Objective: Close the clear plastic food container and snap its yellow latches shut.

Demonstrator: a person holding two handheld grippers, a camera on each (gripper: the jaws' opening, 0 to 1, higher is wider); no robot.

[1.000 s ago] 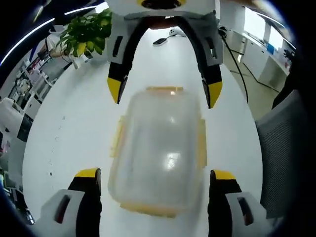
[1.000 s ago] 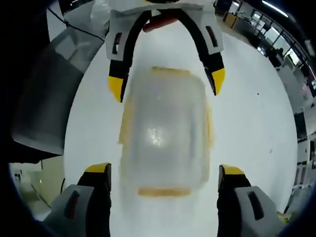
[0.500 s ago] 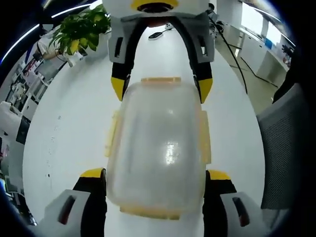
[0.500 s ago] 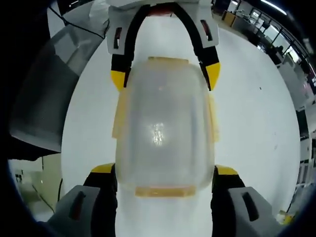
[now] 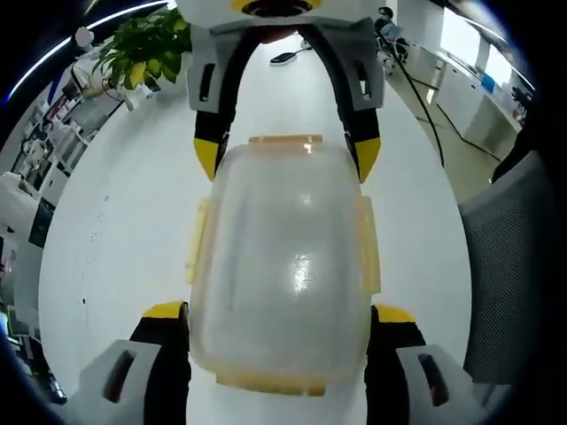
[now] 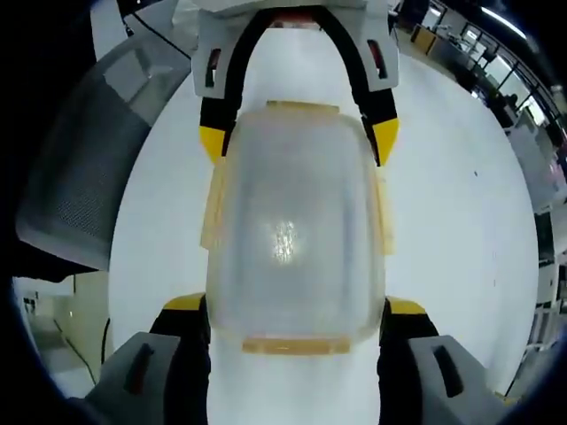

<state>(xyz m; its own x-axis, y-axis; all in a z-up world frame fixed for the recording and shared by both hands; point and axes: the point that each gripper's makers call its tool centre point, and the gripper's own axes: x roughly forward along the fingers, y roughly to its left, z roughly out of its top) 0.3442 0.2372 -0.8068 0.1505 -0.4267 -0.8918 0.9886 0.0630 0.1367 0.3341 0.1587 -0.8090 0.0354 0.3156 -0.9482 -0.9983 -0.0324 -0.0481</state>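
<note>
The clear plastic food container (image 5: 279, 266), long axis running between the grippers, sits clamped at opposite ends by the left gripper (image 5: 279, 319) and right gripper (image 6: 295, 314).

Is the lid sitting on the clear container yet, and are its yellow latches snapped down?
The lid is on the clear plastic food container. Latch state: cannot tell; yellow latches flank its sides.

Bare white worktop (image 5: 115, 266) open on both long sides of the container (image 5: 279, 266), wide enough to pass along. Ends taken: left hand-held gripper (image 5: 279, 323) straddling one end, right hand-held gripper (image 5: 282, 159) the other, jaws hard against the walls. Further off: mesh chair (image 5: 505, 274) beside the worktop edge, potted plant (image 5: 142, 53) and a cable (image 5: 416, 97) at the far end.
</note>
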